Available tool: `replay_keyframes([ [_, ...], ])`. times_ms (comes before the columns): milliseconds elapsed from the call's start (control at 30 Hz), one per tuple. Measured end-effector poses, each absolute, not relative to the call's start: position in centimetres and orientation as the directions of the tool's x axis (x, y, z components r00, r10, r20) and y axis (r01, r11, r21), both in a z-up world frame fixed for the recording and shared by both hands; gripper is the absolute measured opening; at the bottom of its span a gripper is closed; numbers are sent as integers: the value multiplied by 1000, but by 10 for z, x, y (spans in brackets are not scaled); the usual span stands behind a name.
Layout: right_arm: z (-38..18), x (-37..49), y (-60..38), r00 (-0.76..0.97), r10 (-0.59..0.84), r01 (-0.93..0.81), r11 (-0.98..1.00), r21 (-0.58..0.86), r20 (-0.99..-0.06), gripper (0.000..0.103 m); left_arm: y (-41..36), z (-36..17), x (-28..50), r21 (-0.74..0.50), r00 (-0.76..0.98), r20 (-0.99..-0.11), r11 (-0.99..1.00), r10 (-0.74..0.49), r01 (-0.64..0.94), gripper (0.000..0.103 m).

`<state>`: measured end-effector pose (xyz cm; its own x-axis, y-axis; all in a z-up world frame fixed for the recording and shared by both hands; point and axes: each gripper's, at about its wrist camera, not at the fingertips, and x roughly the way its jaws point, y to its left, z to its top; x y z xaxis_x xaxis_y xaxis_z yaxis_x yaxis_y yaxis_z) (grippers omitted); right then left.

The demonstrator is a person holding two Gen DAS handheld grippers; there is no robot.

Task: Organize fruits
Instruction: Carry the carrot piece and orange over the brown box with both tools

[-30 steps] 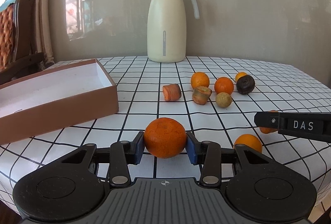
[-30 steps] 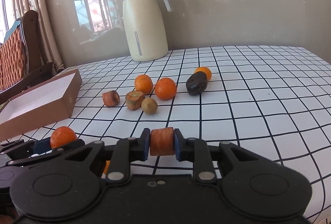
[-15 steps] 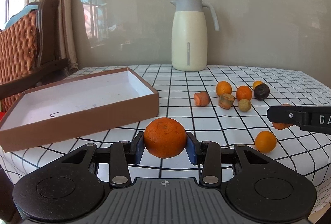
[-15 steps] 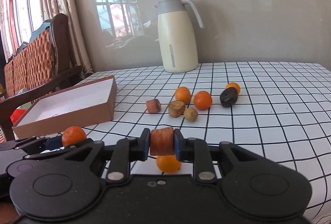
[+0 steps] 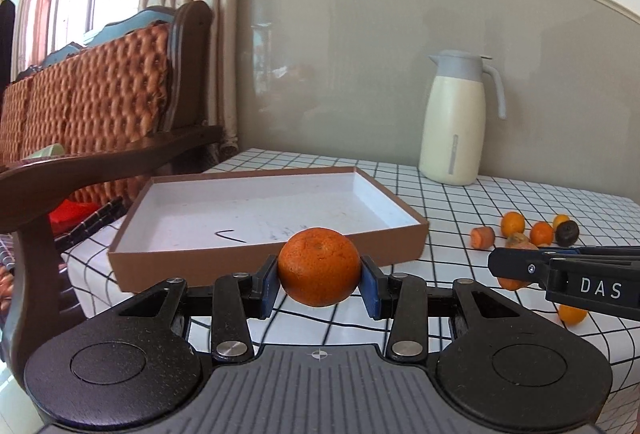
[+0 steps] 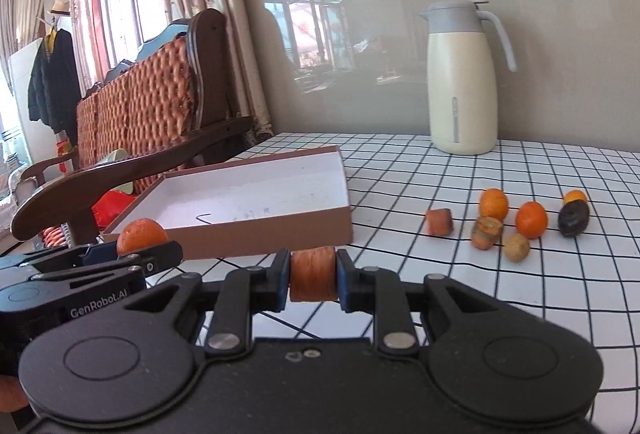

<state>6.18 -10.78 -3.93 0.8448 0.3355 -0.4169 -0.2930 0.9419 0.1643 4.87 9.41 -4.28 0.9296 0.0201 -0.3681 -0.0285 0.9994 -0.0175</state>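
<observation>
My left gripper (image 5: 319,284) is shut on a round orange (image 5: 319,266), held above the checked tablecloth just short of the brown cardboard box (image 5: 256,254). In the right wrist view that orange (image 6: 142,234) shows at the left. My right gripper (image 6: 313,276) is shut on a stubby carrot piece (image 6: 313,275), also in front of the box (image 6: 280,226). The box has a white inside with a small dark mark and no fruit. Several fruits lie loose at the right: oranges (image 6: 494,202), a carrot chunk (image 6: 439,222), a dark fruit (image 6: 573,218).
A cream jug (image 5: 456,121) with a grey lid stands at the back of the table by the wall. A wooden chair with a quilted orange back (image 5: 100,105) stands left of the table. One more orange (image 5: 572,314) lies near the table's front edge.
Both grippers swung left and rose with their loads. The box has come from the left edge to straight ahead, and the loose fruits and jug have slid to the right.
</observation>
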Motion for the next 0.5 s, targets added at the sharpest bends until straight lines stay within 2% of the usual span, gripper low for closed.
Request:
replay_keyframes([
  [233, -25, 69, -77, 833, 411, -379, 912, 158, -372, 15, 129, -39, 45, -23, 933, -342, 992, 111, -127, 42],
  [500, -17, 81, -60, 843, 432, -411, 902, 134, -322, 15, 157, -35, 50, -42, 935, -302, 977, 187, -209, 42],
])
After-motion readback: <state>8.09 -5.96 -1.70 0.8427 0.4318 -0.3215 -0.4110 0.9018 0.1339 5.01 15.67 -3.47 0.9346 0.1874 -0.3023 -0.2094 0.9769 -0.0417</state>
